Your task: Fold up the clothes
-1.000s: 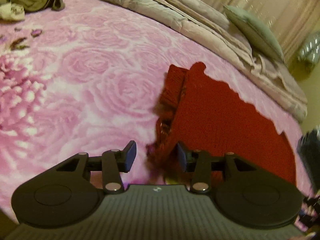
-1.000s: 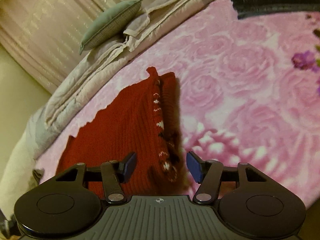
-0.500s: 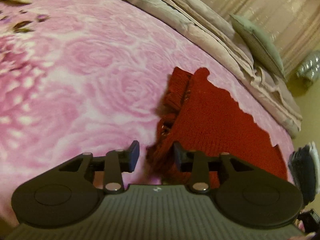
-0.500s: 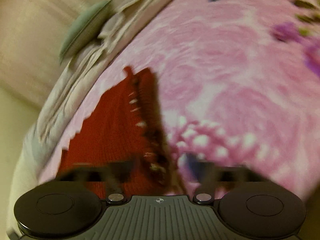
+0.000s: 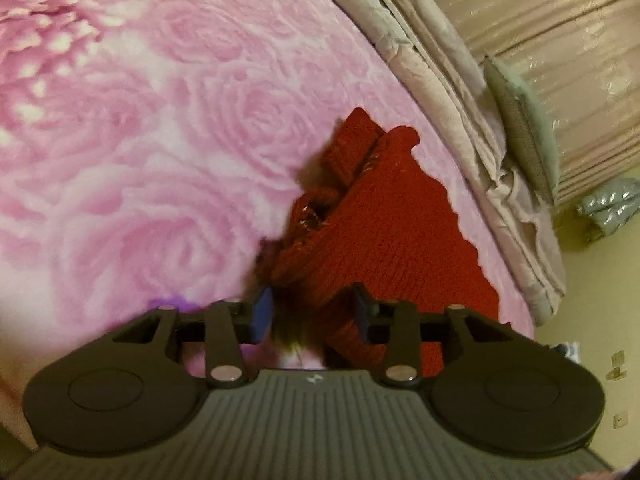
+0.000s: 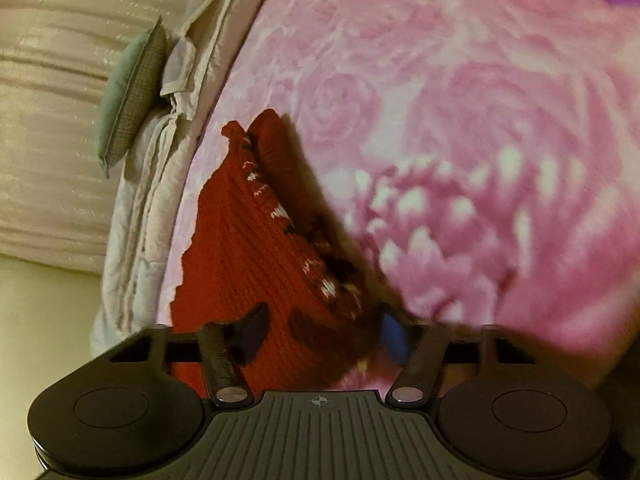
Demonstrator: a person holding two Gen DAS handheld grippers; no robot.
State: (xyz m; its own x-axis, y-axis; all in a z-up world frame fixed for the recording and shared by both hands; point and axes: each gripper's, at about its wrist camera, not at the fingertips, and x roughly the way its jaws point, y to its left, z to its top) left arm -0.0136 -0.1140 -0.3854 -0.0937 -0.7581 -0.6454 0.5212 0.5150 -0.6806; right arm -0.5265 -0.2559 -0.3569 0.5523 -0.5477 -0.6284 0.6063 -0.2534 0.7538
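A red knitted sweater (image 5: 400,232) lies flat on the pink rose-print bedspread (image 5: 160,140), with a sleeve folded in along its edge. My left gripper (image 5: 312,314) straddles the sweater's near left edge. Its jaws are closing, the knit lies between the blue pads (image 5: 262,314), and they do not press on it. In the right wrist view the sweater (image 6: 240,248) shows a white-patterned band along its right edge. My right gripper (image 6: 320,334) straddles that near corner, jaws closing with a gap still beside the pads (image 6: 394,340).
A folded grey-beige quilt (image 5: 460,92) runs along the far side of the bed, with a green cushion (image 5: 524,128) leaning against the curtain (image 5: 560,40). The bed's edge and the floor lie beyond the sweater (image 5: 580,280). In the right wrist view the cushion (image 6: 132,92) sits at the left.
Both grippers have sunk and rolled, coming down over the near edge of the red sweater. The sweater itself has not shifted.
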